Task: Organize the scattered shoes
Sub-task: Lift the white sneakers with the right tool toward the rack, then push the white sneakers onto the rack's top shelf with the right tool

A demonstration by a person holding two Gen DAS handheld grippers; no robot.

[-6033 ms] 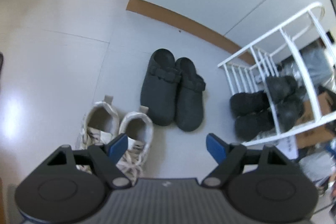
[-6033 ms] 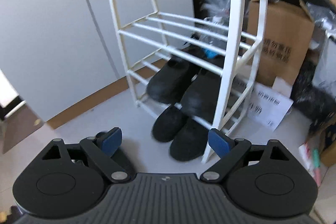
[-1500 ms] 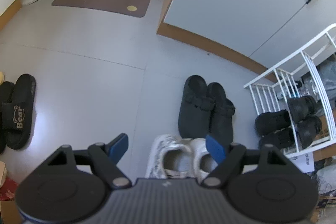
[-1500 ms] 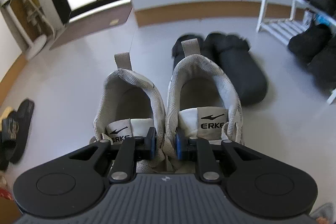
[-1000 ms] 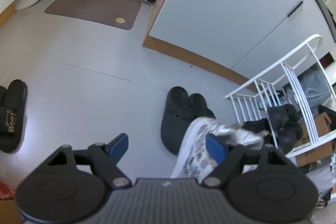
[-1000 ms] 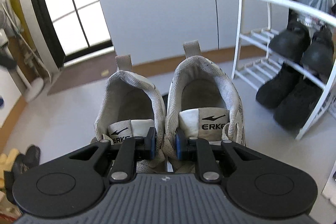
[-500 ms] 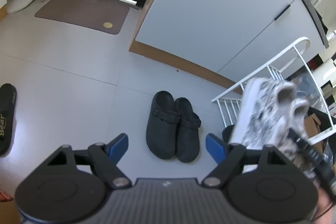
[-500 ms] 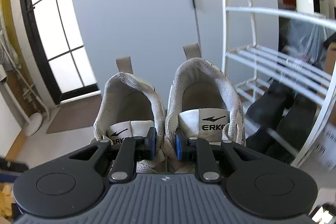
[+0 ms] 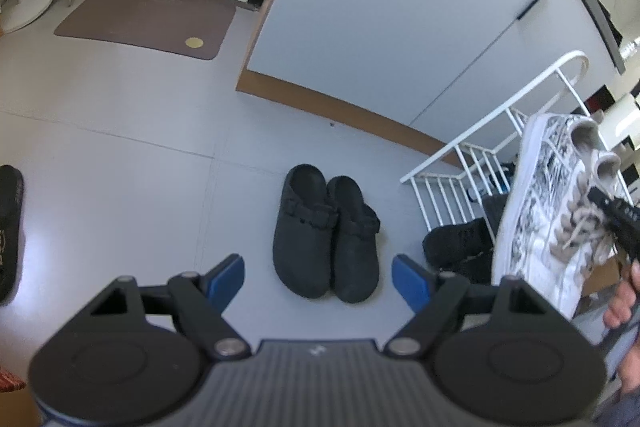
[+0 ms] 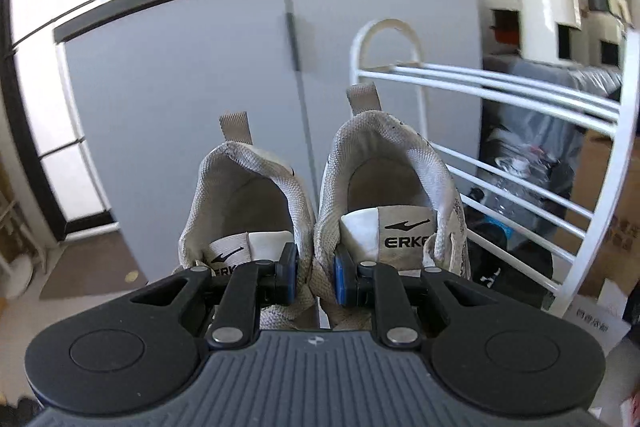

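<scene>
Left wrist view: the left claw pointed steeply down at the floor, released and empty. Black clogs lay at its 12 o'clock; the rack stood at 2 o'clock.

Right wrist view: the right claw was clenched on the sneakers' inner collars, heels at 12 o'clock, the rack at 2 o'clock.
</scene>
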